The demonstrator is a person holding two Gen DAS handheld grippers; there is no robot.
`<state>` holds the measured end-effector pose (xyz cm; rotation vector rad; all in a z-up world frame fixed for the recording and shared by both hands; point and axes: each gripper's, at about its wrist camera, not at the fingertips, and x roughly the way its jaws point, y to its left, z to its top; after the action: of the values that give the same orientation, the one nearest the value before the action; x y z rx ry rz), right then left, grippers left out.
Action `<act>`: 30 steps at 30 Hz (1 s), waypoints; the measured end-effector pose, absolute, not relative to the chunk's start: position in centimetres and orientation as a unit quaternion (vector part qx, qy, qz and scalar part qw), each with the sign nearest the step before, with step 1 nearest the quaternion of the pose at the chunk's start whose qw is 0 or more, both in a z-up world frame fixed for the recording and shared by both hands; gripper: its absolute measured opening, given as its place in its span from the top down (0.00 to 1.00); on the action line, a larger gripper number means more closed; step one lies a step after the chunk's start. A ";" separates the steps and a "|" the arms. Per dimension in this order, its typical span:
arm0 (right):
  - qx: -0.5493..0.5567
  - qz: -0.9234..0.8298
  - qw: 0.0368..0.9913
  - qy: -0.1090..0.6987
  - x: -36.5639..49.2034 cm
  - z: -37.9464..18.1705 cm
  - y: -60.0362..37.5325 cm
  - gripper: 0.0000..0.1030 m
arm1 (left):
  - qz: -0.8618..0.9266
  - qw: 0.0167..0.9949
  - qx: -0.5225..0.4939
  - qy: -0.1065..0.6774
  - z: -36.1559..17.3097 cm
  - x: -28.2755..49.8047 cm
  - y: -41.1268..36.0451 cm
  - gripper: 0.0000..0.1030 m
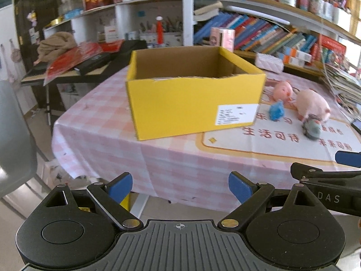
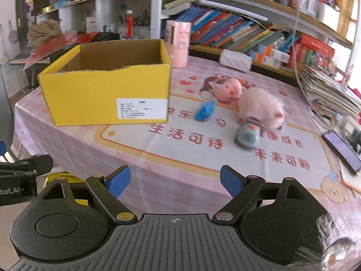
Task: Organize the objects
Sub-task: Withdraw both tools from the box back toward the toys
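Observation:
An open yellow cardboard box [image 1: 194, 103] [image 2: 108, 97] stands on the pink checked table. To its right lie a small blue toy [image 1: 276, 111] [image 2: 204, 110], a round pink pig toy [image 1: 283, 90] [image 2: 229, 89], a larger pink plush pig [image 1: 312, 105] [image 2: 261, 107] and a small grey-blue toy [image 1: 311, 127] [image 2: 247, 135]. My left gripper [image 1: 180, 186] is open and empty, held off the table's near edge in front of the box. My right gripper [image 2: 175, 180] is open and empty over the table's near edge, short of the toys.
Bookshelves [image 2: 248, 29] run behind the table. A pink cylinder [image 2: 178, 43] and a white quilted pouch [image 2: 235, 59] stand at the back. A stack of papers [image 2: 327, 92] and a phone [image 2: 340, 151] lie at the right. A cluttered side desk [image 1: 79, 67] stands at the left.

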<state>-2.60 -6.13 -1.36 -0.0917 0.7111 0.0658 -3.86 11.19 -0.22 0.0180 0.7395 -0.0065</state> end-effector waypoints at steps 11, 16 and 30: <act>-0.028 -0.024 0.934 0.356 -3.7 -1.6 -9.6 0.16 | -0.055 0.929 0.028 0.365 -0.4 -3.0 8.0 0.09; -0.019 -0.048 0.931 0.360 -3.7 -1.7 -11.3 0.16 | -0.075 0.927 0.038 0.366 -0.4 -2.2 6.2 0.09; 0.000 -0.081 0.926 0.370 -1.2 -1.8 -16.3 0.16 | -0.104 0.924 0.058 0.364 -0.2 1.1 1.1 0.09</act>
<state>-1.15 -16.29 -1.83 0.0001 0.7586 -0.1667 1.11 1.13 -0.25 0.1188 0.7482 -0.2143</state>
